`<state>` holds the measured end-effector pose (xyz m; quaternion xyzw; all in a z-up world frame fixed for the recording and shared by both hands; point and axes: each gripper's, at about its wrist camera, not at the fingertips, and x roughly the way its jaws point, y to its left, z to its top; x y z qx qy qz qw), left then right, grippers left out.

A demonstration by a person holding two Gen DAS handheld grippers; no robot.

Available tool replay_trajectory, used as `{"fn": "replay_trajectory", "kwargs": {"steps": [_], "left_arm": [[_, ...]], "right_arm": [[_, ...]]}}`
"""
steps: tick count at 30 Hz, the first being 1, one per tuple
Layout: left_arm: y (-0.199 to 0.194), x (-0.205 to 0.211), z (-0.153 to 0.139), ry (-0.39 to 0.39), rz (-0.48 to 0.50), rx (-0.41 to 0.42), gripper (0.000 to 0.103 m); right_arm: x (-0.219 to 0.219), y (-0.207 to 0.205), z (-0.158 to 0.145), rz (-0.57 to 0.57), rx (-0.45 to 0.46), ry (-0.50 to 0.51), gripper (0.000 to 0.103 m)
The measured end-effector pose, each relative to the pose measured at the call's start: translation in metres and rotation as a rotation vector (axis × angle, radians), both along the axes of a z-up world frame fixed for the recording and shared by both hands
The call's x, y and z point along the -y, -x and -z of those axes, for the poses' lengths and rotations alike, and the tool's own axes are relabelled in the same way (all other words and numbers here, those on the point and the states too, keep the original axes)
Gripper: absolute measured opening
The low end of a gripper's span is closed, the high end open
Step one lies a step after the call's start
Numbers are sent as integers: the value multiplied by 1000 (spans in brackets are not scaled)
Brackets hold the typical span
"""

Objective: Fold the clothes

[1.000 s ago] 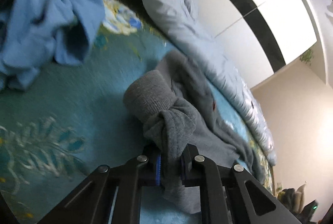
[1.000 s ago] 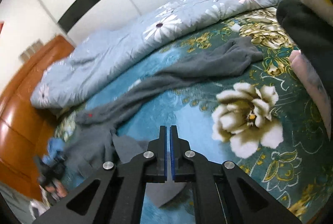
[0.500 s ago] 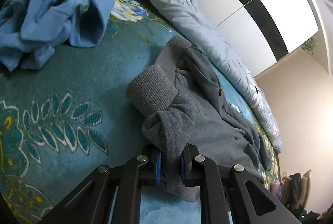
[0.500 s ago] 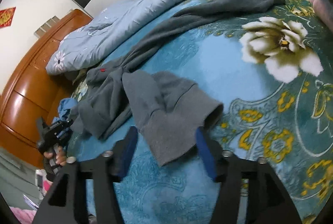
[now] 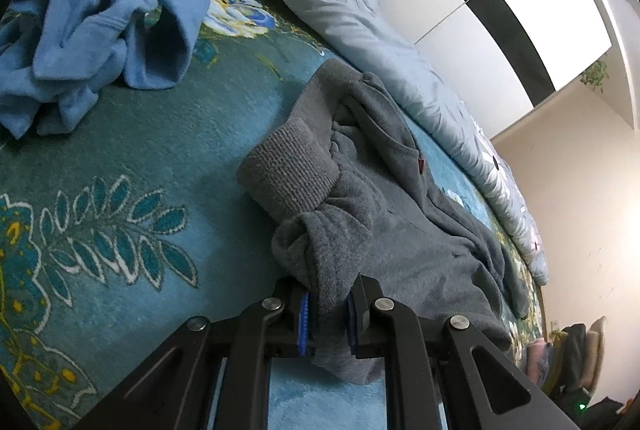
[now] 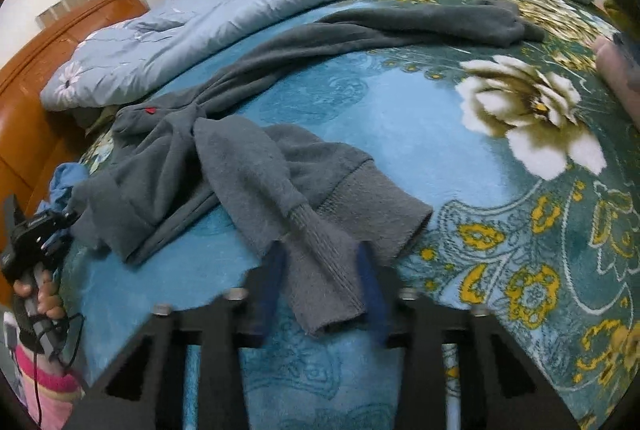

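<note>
Two garments lie before us on the teal floral blanket [image 6: 460,134]: grey fleece trousers [image 6: 240,166] sprawled across its middle, one leg reaching toward the pale blue quilt [image 6: 248,6], and a crumpled blue garment [image 5: 100,26] off to one side. Our left gripper [image 5: 327,314] pinches a bunched grey fold; our right gripper [image 6: 322,280] straddles the ribbed cuff [image 6: 324,254], fingers apart.

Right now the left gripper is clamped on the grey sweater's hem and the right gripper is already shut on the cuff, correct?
Not quite. The left gripper is clamped on the grey sweater, but the right gripper is open: the right wrist view shows its jaws spread either side of the cuff, not shut on it.
</note>
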<state>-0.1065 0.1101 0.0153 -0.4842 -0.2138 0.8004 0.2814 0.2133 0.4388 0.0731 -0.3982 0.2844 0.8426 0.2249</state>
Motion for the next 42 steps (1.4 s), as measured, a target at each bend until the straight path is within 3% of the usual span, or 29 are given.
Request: {"fn": "replay_trajectory", "kwargs": {"steps": [1,3,13,19,25,29,32,35,39,42], "left_arm": [[1,-1,-1,4,8,3,14],[3,-5,-7,10,29,-4,14],[4,-12,-59,-5,87,-143,13],[3,1,-103,-89,91,-231,12],[-6,42,-131,-225,54,-242,12],[-6,75,-134,-213,-5,-253,12],[2,90,-119,-173,-52,-216,12],[14,100,-89,-139,-110,-129,12],[19,108,-66,-103,-147,-80,12],[20,107,-55,-89,-151,-54,12]], "right_arm": [[0,-2,-1,12,-8,10,12],[1,-6,-3,30,-24,24,10],[7,-20,-29,56,-146,81,7],[-3,-41,-84,70,-313,51,6],[-18,-70,-135,80,-437,7,5],[-37,-90,-165,110,-475,-48,5],[-61,-93,-166,159,-439,-85,5],[-90,-82,-142,211,-360,-47,5],[-113,-71,-104,269,-221,-39,5],[-111,-79,-78,232,-238,55,5]]}}
